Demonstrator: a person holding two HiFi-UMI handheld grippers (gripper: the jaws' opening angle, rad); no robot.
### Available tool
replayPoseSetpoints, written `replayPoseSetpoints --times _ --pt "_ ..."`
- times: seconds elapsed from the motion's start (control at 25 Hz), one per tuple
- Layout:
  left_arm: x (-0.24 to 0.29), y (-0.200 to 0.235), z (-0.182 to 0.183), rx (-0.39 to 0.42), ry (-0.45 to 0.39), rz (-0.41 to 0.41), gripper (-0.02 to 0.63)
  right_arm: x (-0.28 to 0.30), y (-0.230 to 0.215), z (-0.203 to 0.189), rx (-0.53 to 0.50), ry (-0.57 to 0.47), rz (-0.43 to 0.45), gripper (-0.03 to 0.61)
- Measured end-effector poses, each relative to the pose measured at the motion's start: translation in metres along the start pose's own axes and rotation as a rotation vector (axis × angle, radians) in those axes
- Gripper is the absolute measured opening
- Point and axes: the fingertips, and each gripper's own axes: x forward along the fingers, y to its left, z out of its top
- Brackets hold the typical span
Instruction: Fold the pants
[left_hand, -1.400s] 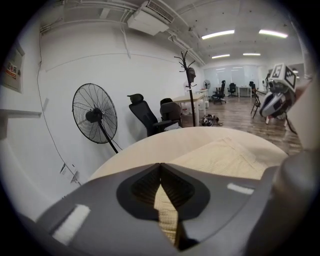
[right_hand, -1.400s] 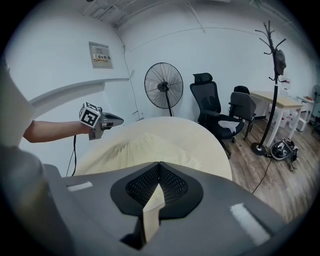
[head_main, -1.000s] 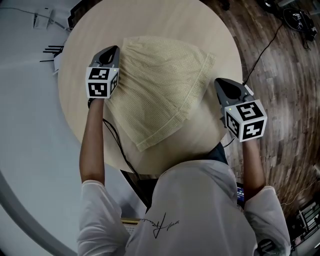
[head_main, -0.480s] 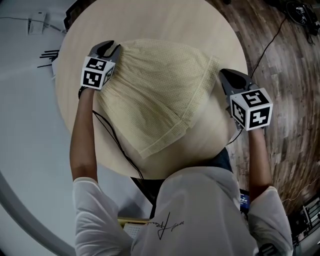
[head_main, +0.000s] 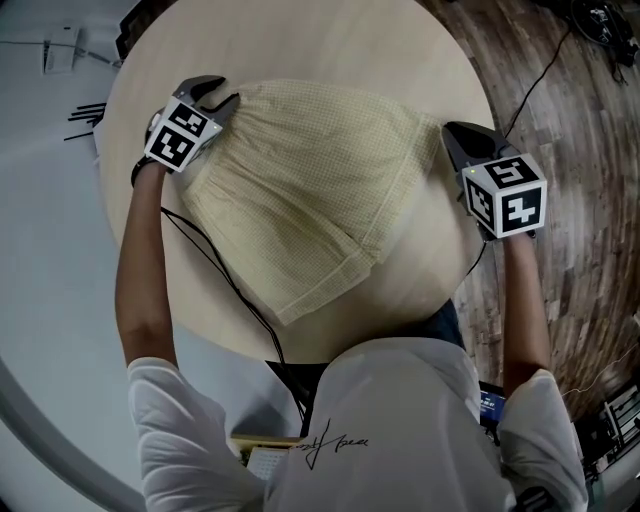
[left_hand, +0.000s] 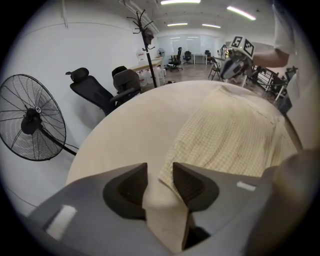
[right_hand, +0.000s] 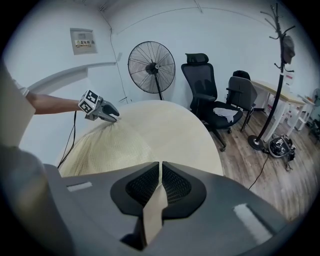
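The left gripper (left_hand: 160, 176) stands released: its jaws have just been opening and now sit apart, with a corner of the pants (head_main: 300, 190) lying loose in the gap between them, not pinched. In the head view this gripper sits at the upper left of the frame, at the left end of the cloth's upper edge. The right gripper (right_hand: 160, 169) is clenched on the pants, its jaws meeting on a thin strip of the pale fabric that hangs down between them. In the head view it sits at the right of the frame, at the cloth's right corner. The pants are pale yellow with a fine checked weave. They lie spread flat across the middle of the round, light wooden table (head_main: 350, 40) and narrow toward a hem at lower centre, near the table's lower edge. A black cable (head_main: 215, 275) runs from the left gripper down over the table's lower left rim. Dark wooden floor (head_main: 570, 150) fills the right of the head view. The gripper views show a standing fan (right_hand: 151, 64), black office chairs (right_hand: 202, 87) and a coat stand (right_hand: 280, 65) against white walls.
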Motion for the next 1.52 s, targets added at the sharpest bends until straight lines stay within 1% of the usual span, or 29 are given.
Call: replayPoseSetpoints --times 0.12,0.24,0.36,0.52,0.64,0.8,1.0,1.16,1.28,1.4,1.52 --pt "0.000 0.003 0.003 -0.002 0.010 -0.025 0.169 0.007 -0.007 0.003 0.010 0.005 0.000 -0.003" --pt "0.002 0.005 0.000 -0.008 0.026 -0.032 0.169 0.016 -0.009 0.002 0.017 0.010 0.023 -0.001" --pt "0.009 0.004 -0.002 -0.011 0.025 -0.029 0.169 0.025 -0.007 -0.001 0.024 0.013 0.053 0.045" --pt "0.011 0.003 -0.002 -0.004 0.009 -0.023 0.169 0.039 -0.011 -0.011 0.003 0.043 0.044 0.066" --pt "0.008 -0.007 0.004 0.011 0.015 -0.031 0.138 0.042 -0.013 -0.018 -0.003 0.054 0.054 0.078" --pt "0.008 -0.011 0.004 0.038 0.018 -0.026 0.124 0.042 -0.011 -0.019 -0.032 0.062 0.077 0.106" --pt "0.009 -0.009 0.002 0.003 -0.001 -0.023 0.121 0.042 -0.013 -0.020 -0.082 0.084 0.069 0.104" --pt "0.010 -0.005 -0.004 -0.032 -0.009 -0.025 0.118 0.043 -0.013 -0.020 -0.084 0.081 0.072 0.081" --pt "0.010 -0.004 -0.006 -0.040 -0.012 -0.028 0.115 0.042 -0.014 -0.022 -0.084 0.080 0.082 0.063" --pt "0.011 -0.007 -0.003 -0.036 -0.015 -0.030 0.109 0.039 -0.016 -0.025 -0.076 0.082 0.100 0.046" --pt "0.013 -0.006 -0.003 -0.005 -0.006 -0.026 0.103 0.036 -0.019 -0.027 -0.060 0.076 0.108 0.037"
